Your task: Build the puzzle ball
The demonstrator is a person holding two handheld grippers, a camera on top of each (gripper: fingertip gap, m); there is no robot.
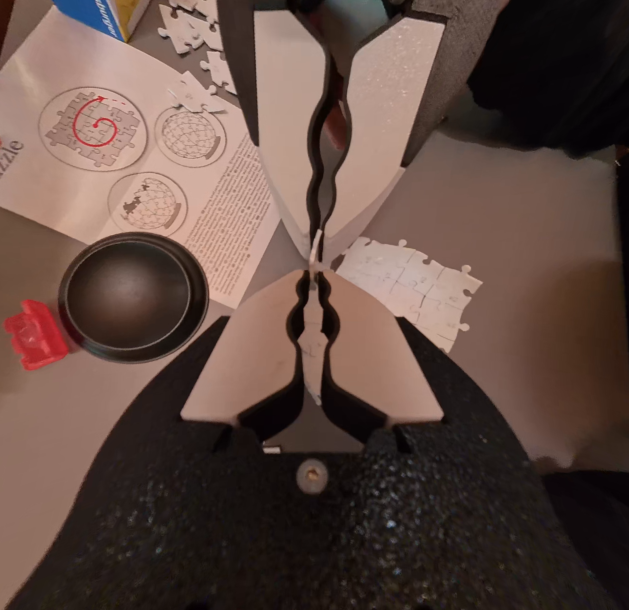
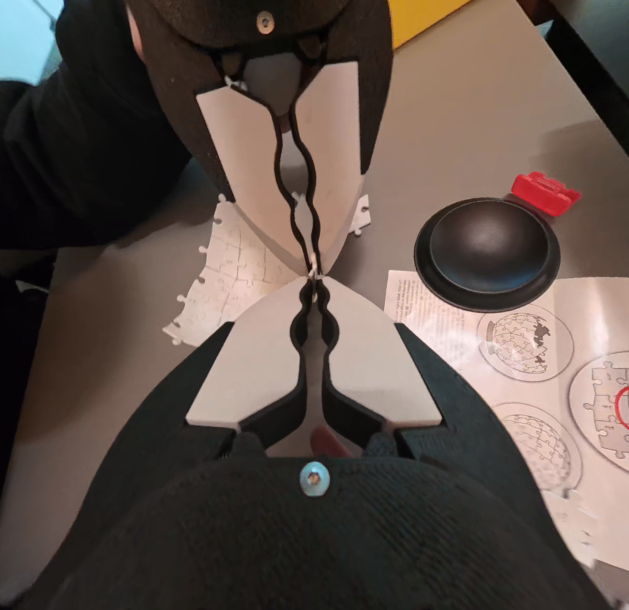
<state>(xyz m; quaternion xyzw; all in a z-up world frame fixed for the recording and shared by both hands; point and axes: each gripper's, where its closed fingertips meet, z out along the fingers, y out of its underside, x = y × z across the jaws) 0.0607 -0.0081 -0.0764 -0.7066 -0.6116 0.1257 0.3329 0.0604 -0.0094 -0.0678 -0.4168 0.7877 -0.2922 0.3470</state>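
1. Puzzle piece (image 1: pixel 315 253), small and white, pinched tip to tip between left gripper (image 1: pixel 312 280) and right gripper (image 2: pixel 313 280), both clamped on it.
2. Held above joined puzzle section (image 1: pixel 408 287) on grey table (image 1: pixel 510 253).
3. Black stand (image 1: pixel 131 297) off to the side.

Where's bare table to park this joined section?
Bare table lies beyond the assembled puzzle sheet, and more sits near the black stand. It is crowded around the instruction sheet, loose pieces and box.
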